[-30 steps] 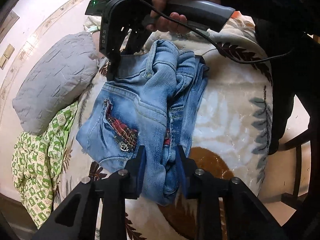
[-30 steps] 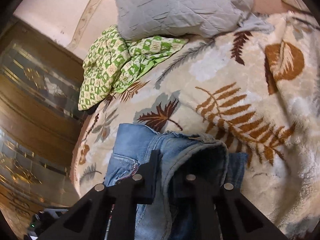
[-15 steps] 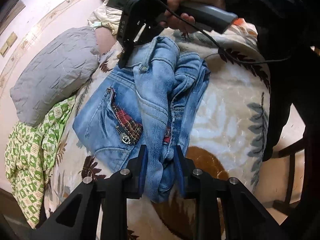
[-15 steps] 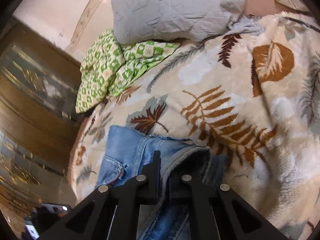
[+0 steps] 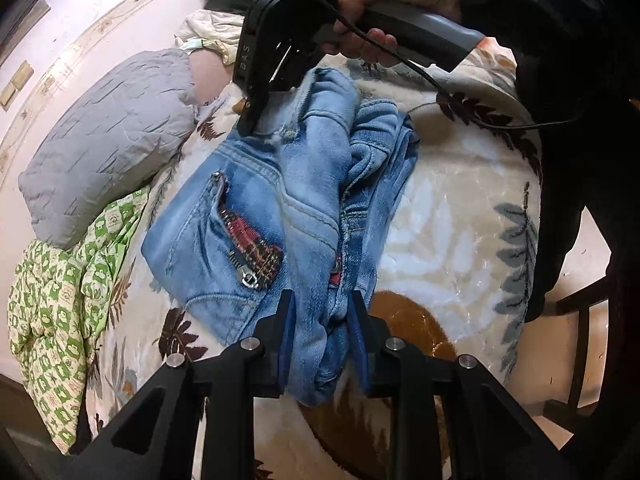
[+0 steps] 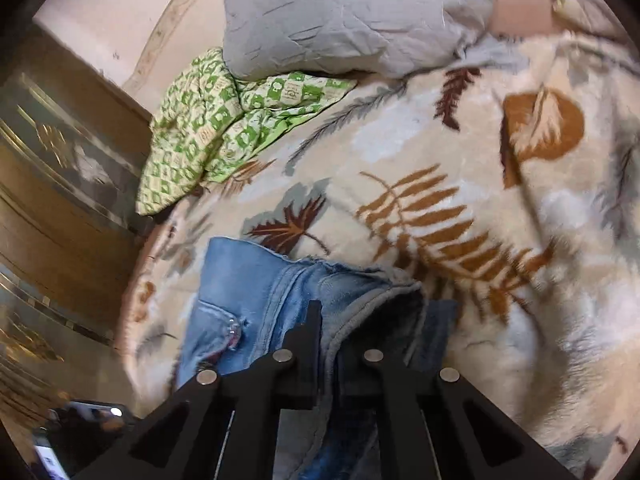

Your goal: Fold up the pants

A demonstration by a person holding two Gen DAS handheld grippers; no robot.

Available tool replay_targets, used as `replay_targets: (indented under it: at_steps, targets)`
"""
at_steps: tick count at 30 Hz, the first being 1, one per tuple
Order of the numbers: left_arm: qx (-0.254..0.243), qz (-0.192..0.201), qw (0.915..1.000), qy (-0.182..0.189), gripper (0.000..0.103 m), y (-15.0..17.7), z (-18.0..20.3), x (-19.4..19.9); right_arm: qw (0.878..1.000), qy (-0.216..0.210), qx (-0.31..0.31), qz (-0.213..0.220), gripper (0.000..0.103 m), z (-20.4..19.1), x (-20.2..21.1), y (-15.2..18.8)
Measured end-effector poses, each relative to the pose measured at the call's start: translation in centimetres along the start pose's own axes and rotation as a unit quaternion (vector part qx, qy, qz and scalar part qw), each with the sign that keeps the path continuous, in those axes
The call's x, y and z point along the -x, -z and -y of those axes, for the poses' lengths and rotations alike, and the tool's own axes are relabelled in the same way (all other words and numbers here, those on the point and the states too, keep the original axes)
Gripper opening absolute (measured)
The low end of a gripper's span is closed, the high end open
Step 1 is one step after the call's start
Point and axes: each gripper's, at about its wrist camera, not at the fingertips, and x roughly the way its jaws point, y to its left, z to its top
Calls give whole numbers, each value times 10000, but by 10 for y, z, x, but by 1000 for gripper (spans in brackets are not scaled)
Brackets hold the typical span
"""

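Light blue jeans [image 5: 280, 208] with a red plaid patch and zip pocket lie folded and bunched on a leaf-print blanket [image 5: 452, 216]. My left gripper [image 5: 320, 320] is shut on the near end of the jeans, a thick fold pinched between its blue pads. My right gripper [image 6: 340, 328] is shut on the far end of the jeans [image 6: 256, 292]; the fabric edge curls over its fingers. In the left wrist view the right gripper [image 5: 256, 116] shows at the top, held by a hand, its tips at the denim's far edge.
A grey pillow [image 5: 108, 136] and a green checked cloth [image 5: 60, 312] lie to the left on the bed; they also show in the right wrist view, pillow [image 6: 352, 20], cloth [image 6: 224, 128]. A wooden cabinet [image 6: 60, 208] stands beyond the bed. A dark chair [image 5: 584, 320] is at right.
Both grippers stay closed on the jeans. The right gripper has lifted its end up and away, and the jeans have shifted along the blanket.
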Motion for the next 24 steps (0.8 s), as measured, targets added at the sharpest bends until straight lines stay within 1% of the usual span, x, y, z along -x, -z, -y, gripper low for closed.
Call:
replay_targets:
  at_steps: [2, 6, 9, 11, 12, 14, 15, 16, 17, 18, 20, 22, 23, 24]
  targets:
    - [36, -14, 10000, 20, 26, 1, -1, 1, 9997, -29, -225, 6, 6, 9, 0, -3]
    - [38, -41, 10000, 13, 26, 2, 1, -2, 9998, 148, -92, 21, 6, 5, -4, 0]
    - [63, -38, 10000, 8, 26, 1, 2, -2, 9999, 136, -106, 8, 6, 4, -4, 1]
    - [76, -21, 10000, 4, 28, 2, 1, -3, 9999, 104, -54, -32, 7, 2, -5, 1]
    - [111, 16, 9999, -12, 30, 2, 0, -3, 9999, 87, -39, -39, 11, 1, -6, 1]
    - [236, 99, 9997, 16, 36, 4, 0, 0, 9998, 166, 40, -46, 23, -2, -3, 3]
    - [388, 144, 9991, 105, 49, 6, -2, 4, 9996, 257, 125, -14, 39, -4, 0, 5]
    - [538, 179, 9982, 197, 69, 7, -4, 7, 9994, 298, 170, 39, 65, -5, 5, 7]
    - [760, 233, 9965, 257, 77, 9, -7, 11, 9995, 234, 142, 143, 75, -5, 12, 10]
    - [955, 329, 9946, 251, 80, 11, -10, 16, 9996, 153, 94, 223, 81, -4, 17, 13]
    - [1307, 473, 9898, 305, 80, 15, -21, 25, 9996, -79, 19, 279, 81, -3, 27, 19]
    - [1879, 580, 9793, 477, 81, 20, -41, 30, 9994, -136, -49, 321, 81, -2, 34, 29]
    - [2293, 692, 9693, 564, 81, 25, -56, 32, 9992, -205, -32, 347, 81, -3, 38, 35]
    - [2753, 822, 9558, 629, 83, 31, -73, 34, 9990, -255, -6, 375, 81, -4, 41, 40]
